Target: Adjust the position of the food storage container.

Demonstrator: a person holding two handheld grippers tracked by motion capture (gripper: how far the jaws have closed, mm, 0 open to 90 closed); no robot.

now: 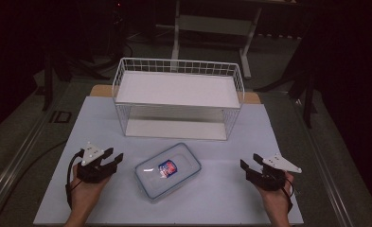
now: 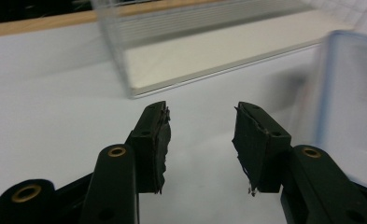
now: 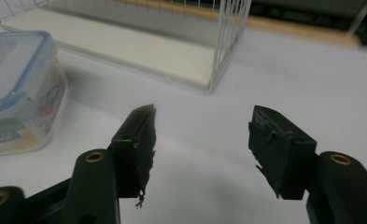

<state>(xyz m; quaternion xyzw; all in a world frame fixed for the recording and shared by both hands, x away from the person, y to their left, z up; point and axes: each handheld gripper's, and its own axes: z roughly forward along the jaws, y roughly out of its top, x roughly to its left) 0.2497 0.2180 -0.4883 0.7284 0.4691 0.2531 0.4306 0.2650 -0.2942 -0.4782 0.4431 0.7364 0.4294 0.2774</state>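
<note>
a clear plastic container (image 1: pixel 168 172) with a blue-rimmed snap lid lies flat on the white table (image 1: pixel 231 198), between the two hands and just in front of a white wire shelf rack (image 1: pixel 178 97). a small packet with red and blue print shows through its lid. the left gripper (image 1: pixel 111 159) rests on the table to the left of the container, its jaws spread wide with nothing between them; in the left gripper view the container's edge sits just off to the right of the jaws. the right gripper (image 1: pixel 251 165) sits farther out on the other side, also spread wide and holding nothing, and the right gripper view has the container (image 3: pixel 17 88) off to the left. this looks like the start of the approach, with the box not yet touched. the next move probably calls for both grippers to close in on opposite edges of the box and pinch the rim evenly, since the smooth lid could slip or tilt if lifted from one side alone.
</note>
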